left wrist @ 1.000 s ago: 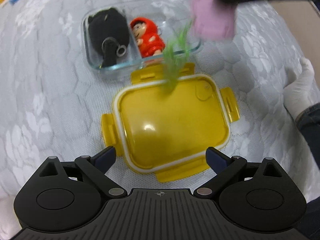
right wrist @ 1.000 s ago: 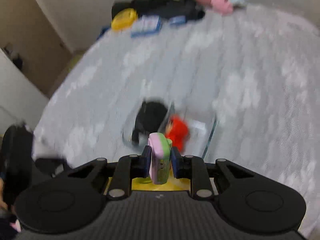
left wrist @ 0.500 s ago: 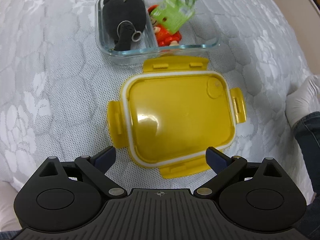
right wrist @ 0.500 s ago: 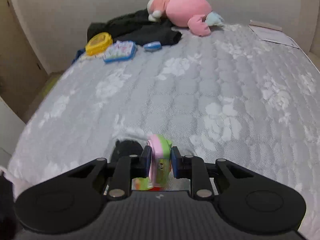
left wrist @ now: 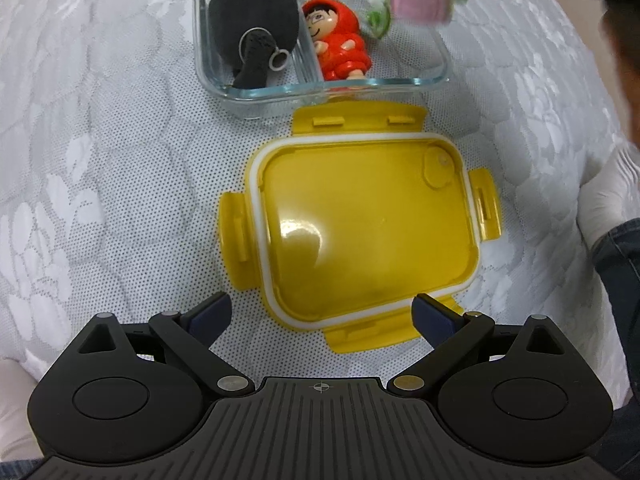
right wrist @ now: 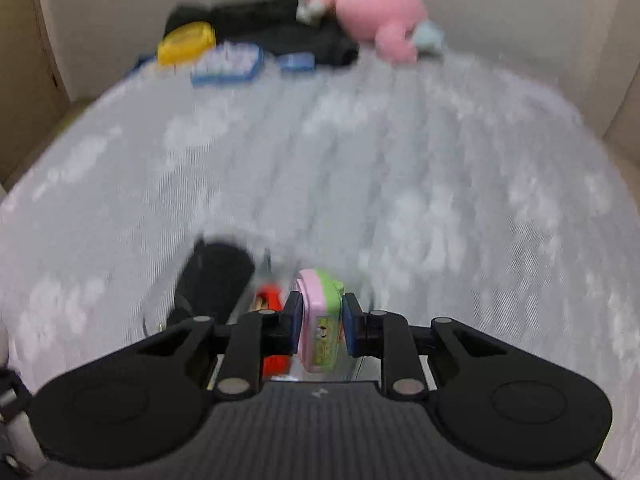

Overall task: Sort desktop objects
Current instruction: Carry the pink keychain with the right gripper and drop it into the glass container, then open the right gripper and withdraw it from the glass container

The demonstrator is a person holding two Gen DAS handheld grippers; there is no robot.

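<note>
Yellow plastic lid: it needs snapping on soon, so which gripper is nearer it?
Left. The left gripper hovers open over the lid; the right gripper is beyond it.

This is a bedroom in a home. The working surface is a bed (right wrist: pixel 400 184) with a pale grey quilted mattress cover patterned with white flowers, seen close up in the left wrist view. At the top of the right wrist view, a pink plush toy (right wrist: pixel 376 16) lies at the far end of the bed, touching a heap of dark clothing (right wrist: pixel 276 28), with small toy-like cases just beside them. Plain cream walls (right wrist: pixel 520 8) close in behind.
</note>
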